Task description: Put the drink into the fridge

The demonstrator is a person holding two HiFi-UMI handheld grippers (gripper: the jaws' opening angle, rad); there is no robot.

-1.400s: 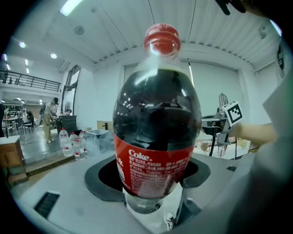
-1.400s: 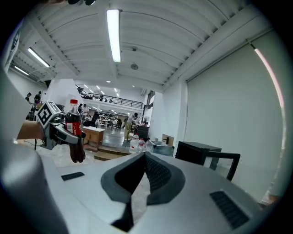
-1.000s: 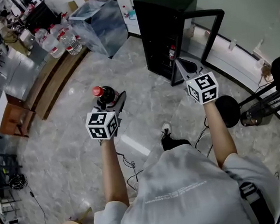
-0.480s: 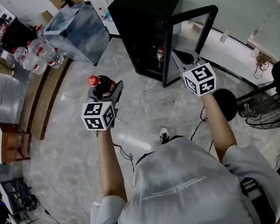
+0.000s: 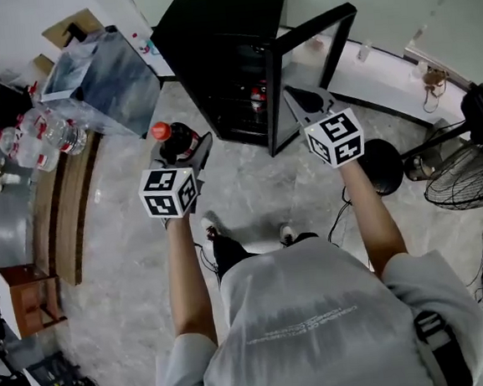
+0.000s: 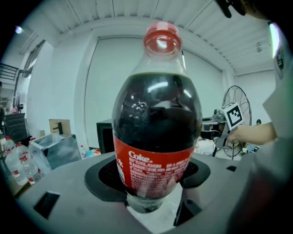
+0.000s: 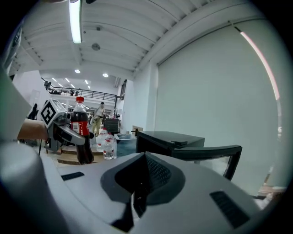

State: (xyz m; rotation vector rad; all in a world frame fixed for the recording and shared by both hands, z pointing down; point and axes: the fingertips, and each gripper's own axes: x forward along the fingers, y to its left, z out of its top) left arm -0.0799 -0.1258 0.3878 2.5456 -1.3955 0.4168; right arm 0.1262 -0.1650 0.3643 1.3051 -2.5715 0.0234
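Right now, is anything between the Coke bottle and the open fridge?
Nothing visible. The left gripper holds the Coke bottle short of the fridge, its door swung open, only bare floor between. The right gripper, shut, hangs by the door, off the path.

Drink bottle (image 6: 158, 114) – dark brown cola, red cap, red label with white lettering. Fridge (image 5: 218, 18) was black. Floor (image 5: 120, 241) was grey, marble-veined. Left tool (image 5: 185, 149) and right tool (image 5: 298, 99) were grey, black pads – cubes white with black square markers.

Water bottles (image 5: 45, 136) stand beside a clear bin (image 5: 101, 78); a fan (image 5: 467, 177) stands well apart.
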